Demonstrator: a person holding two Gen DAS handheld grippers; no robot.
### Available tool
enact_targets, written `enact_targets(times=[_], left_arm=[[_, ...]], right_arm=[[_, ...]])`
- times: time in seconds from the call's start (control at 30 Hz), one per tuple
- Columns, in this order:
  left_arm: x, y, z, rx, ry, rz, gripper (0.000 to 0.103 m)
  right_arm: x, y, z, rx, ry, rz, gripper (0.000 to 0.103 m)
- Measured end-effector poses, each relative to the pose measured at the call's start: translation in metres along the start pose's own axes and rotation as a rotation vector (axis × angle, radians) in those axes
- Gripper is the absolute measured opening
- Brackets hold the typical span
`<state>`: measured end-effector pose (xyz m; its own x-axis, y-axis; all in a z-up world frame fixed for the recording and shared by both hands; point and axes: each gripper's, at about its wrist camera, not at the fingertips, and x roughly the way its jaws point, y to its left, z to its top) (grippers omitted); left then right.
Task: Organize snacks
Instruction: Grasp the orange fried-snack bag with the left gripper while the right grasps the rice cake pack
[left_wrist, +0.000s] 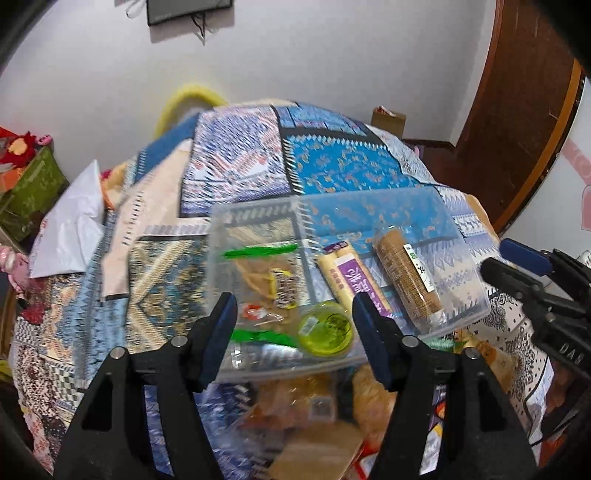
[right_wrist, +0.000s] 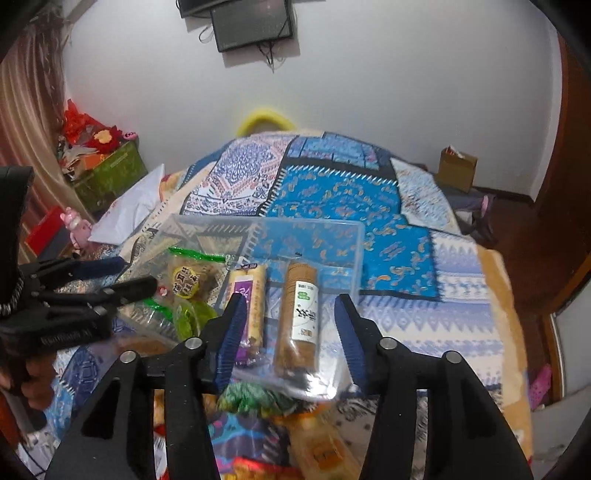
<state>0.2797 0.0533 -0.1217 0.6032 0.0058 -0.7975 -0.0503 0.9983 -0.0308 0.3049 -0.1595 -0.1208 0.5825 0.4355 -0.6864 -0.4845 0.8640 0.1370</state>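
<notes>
A clear plastic bin (left_wrist: 369, 206) (right_wrist: 207, 225) sits on the patterned bedspread. In it lie a green-edged cookie bag (left_wrist: 266, 280) (right_wrist: 188, 277), a green jelly cup (left_wrist: 325, 330) (right_wrist: 192, 317), a purple-labelled yellow roll (left_wrist: 354, 284) (right_wrist: 251, 306) and a brown cracker sleeve (left_wrist: 406, 277) (right_wrist: 299, 314). My left gripper (left_wrist: 293, 332) is open and empty at the bin's near edge, over the jelly cup. My right gripper (right_wrist: 290, 336) is open and empty, its jaws on either side of the cracker sleeve.
More loose snack packs (left_wrist: 314, 417) (right_wrist: 266, 435) lie on the bed just below both grippers. A white bag (left_wrist: 70, 229) (right_wrist: 129, 206) and a green box (left_wrist: 33, 184) (right_wrist: 110, 177) are at the left. A cardboard box (right_wrist: 456, 171) stands on the floor at the right.
</notes>
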Motion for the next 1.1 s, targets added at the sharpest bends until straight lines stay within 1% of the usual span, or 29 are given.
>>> enact_targets(times=[0.07,0.17,0.23,0.33,0.5,0.6,0.63,0.67,0.73,0.83,0.93,1.03,1.1], left_arm=[[-0.01,0.006,-0.006,-0.003,-0.005,0.003,0.067],[-0.018,0.014,-0.017,-0.007,0.002,0.014,0.068],[-0.02,0.016,-0.025,-0.005,0.011,0.022,0.068],[-0.018,0.019,-0.038,-0.002,0.032,0.027,0.068],[-0.008,0.019,-0.061,-0.01,0.089,-0.008,0.069],[-0.002,0.017,-0.073,-0.006,0.122,-0.034,0.069],[0.0,0.016,-0.075,-0.005,0.129,-0.039,0.069],[0.002,0.015,-0.078,-0.003,0.13,-0.039,0.074],[0.004,0.016,-0.08,-0.01,0.122,-0.033,0.078],[0.009,0.019,-0.078,-0.028,0.132,-0.05,0.078],[0.015,0.019,-0.075,-0.033,0.143,-0.064,0.079],[0.021,0.019,-0.074,-0.031,0.145,-0.062,0.086],[0.026,0.017,-0.074,-0.035,0.156,-0.088,0.086]], right_arm=[[-0.01,-0.001,-0.003,-0.001,-0.01,-0.006,0.048],[-0.022,-0.005,-0.01,-0.005,-0.016,-0.021,0.052],[-0.026,-0.008,-0.017,-0.011,-0.016,-0.042,0.053],[-0.031,-0.014,-0.028,-0.002,-0.002,-0.043,0.053],[-0.031,-0.024,-0.052,-0.011,0.045,-0.064,0.053],[-0.026,-0.028,-0.067,-0.019,0.09,-0.064,0.053],[-0.024,-0.029,-0.071,-0.019,0.102,-0.064,0.053],[-0.02,-0.031,-0.075,-0.019,0.12,-0.063,0.053],[-0.013,-0.032,-0.083,-0.017,0.148,-0.054,0.053],[-0.002,-0.033,-0.09,-0.011,0.184,-0.028,0.053],[0.004,-0.031,-0.094,-0.017,0.199,-0.012,0.053],[0.009,-0.028,-0.094,-0.035,0.203,-0.009,0.053],[0.013,-0.028,-0.094,-0.035,0.209,0.0,0.053]])
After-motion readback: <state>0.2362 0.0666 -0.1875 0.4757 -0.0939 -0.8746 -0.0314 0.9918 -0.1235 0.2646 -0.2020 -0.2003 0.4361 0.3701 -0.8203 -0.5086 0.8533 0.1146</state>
